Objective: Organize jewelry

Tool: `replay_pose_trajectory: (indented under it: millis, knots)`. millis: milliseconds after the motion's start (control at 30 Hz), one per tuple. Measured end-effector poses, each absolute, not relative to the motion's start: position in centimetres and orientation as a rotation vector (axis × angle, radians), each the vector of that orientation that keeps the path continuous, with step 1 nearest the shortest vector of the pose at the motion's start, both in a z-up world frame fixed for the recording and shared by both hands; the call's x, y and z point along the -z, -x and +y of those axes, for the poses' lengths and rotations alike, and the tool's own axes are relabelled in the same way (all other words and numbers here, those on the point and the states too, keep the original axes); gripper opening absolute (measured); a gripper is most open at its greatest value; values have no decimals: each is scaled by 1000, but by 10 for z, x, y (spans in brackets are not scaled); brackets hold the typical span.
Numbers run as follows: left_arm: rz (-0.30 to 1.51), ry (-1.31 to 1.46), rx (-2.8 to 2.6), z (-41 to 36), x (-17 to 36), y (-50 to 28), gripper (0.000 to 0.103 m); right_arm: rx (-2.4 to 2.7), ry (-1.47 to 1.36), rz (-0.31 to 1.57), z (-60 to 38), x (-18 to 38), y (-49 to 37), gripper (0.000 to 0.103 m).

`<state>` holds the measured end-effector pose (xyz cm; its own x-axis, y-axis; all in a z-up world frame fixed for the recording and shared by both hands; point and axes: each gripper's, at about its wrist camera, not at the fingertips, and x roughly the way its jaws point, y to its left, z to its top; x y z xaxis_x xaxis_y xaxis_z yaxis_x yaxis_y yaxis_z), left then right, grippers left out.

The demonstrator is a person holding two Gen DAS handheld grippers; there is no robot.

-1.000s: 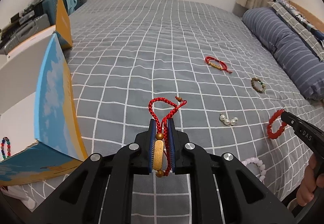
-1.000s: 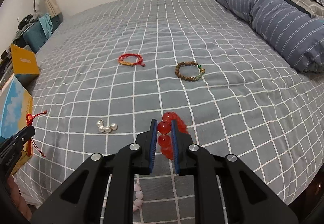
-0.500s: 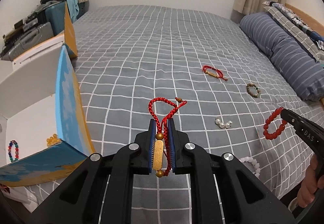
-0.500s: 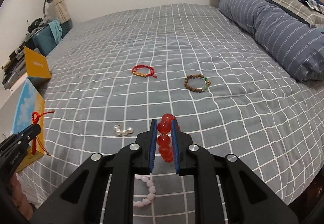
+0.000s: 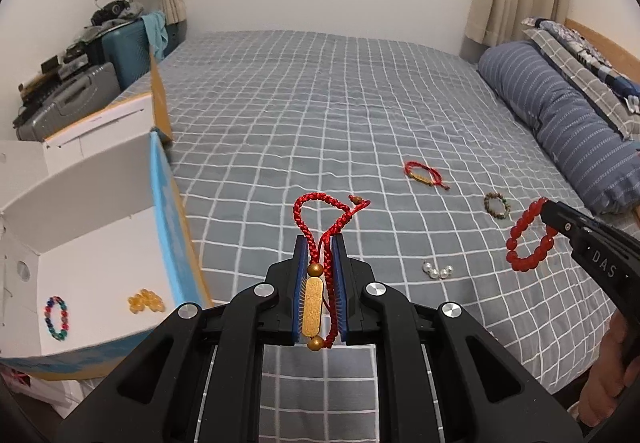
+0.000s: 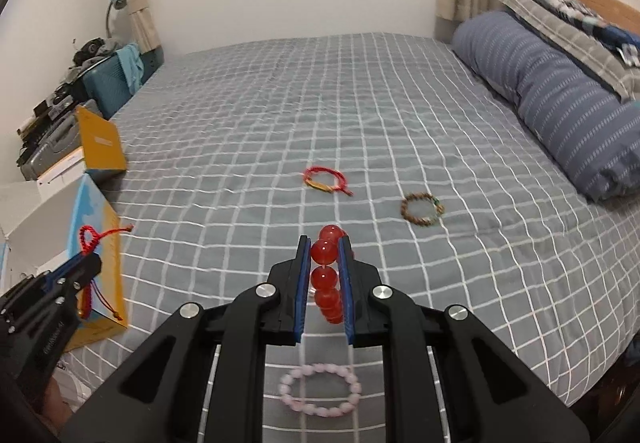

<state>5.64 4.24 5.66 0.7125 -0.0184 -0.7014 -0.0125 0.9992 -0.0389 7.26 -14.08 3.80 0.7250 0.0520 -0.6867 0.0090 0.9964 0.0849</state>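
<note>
Only legible text: "DAS" in pale letters on the side of the right gripper, seen from the left wrist view. Faint print on the left gripper body is too blurred to read.

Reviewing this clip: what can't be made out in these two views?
- Pearl pieces: left view only, too small to tell their type; the right claw body hides that spot.
- Pink bead bracelet: right view only, partly behind the claw's frame.
- Box interior: its near corner is cut off by the left view's edge.
</note>
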Motion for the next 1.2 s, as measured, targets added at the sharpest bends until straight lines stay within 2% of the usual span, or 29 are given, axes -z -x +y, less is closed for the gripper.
replay_pose_trajectory:
  millis: [300, 733, 933, 1200]
  knots:
    - [746, 53, -102, 101, -84, -50, 12, -167, -25, 718, -59, -69, -79, 13]
    - [695, 99, -320, 222, -120, -13, 13, -442, 85, 675, 113, -113, -73, 13]
    - [699, 137, -460, 287, -114, 6, 13, -524, 125, 703, 179, -100, -70, 13]
    - [763, 203, -525, 337, -74, 23, 13, -557, 185, 758, 230, -62, -68, 13]
